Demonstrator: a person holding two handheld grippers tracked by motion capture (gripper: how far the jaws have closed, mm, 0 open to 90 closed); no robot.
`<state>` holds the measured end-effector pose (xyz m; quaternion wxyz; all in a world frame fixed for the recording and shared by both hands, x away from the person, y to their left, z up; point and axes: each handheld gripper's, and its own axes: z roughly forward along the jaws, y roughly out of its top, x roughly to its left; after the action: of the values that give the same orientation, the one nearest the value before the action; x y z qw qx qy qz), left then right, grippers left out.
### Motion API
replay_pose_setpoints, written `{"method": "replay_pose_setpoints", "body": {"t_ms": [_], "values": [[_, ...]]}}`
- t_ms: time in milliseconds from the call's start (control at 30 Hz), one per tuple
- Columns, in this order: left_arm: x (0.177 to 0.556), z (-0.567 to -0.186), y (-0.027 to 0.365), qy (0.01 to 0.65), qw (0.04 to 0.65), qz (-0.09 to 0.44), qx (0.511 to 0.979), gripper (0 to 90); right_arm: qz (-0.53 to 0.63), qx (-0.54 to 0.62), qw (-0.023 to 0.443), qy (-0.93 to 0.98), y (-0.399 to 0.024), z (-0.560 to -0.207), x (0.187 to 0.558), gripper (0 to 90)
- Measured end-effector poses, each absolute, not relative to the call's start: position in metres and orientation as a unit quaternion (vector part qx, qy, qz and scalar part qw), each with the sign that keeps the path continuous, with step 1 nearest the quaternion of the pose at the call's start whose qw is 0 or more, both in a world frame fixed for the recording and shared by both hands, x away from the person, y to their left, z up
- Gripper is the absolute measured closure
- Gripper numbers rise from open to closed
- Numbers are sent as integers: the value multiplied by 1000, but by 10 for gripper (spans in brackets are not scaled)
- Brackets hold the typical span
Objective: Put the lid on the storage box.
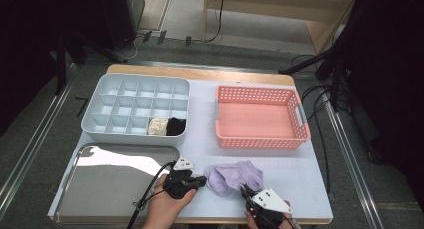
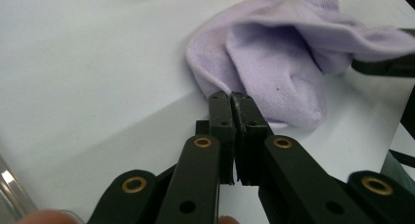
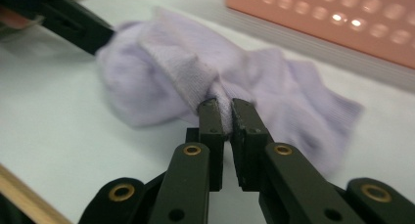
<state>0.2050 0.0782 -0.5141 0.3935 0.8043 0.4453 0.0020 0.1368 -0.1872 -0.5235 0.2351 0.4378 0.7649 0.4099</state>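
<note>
A lavender sock (image 1: 234,176) (image 2: 274,62) (image 3: 171,72) lies crumpled on the white table near the front edge. My left gripper (image 1: 202,180) (image 2: 230,98) is at the sock's left end with its jaws pressed together. Its tips touch the sock's hem, and I see no fabric between them. My right gripper (image 1: 245,190) (image 3: 222,106) comes in from the front and is shut on a bunched fold of the sock, with fabric showing between its tips. Each gripper view also shows the other gripper at the sock's far side.
A white divided organizer (image 1: 135,84) stands at the back left, with a cream sock (image 1: 158,126) and a black sock (image 1: 176,126) in its front compartments. A pink basket (image 1: 260,139) stands at the back right. A metal tray (image 1: 110,189) lies at the front left.
</note>
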Motion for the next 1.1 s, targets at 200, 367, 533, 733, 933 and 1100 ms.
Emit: {"method": "replay_pose_setpoints", "body": {"t_ms": [200,367,533,733,933,1100], "values": [[205,-514,78,445,395,0,804,892,409,473,248,740,-220,-521,144,838],[205,-514,79,446,396,2,802,882,401,487,270,727,-238,-519,148,837],[202,-507,80,441,417,9,795,810,404,488,286,719,-246,-517,149,833],[197,-500,79,425,448,17,786,765,399,490,305,713,-254,-520,152,795],[199,-503,81,430,442,19,787,753,392,521,319,688,-273,-522,155,686],[199,-504,80,431,440,20,788,749,407,549,337,647,-286,-512,147,616]]}}
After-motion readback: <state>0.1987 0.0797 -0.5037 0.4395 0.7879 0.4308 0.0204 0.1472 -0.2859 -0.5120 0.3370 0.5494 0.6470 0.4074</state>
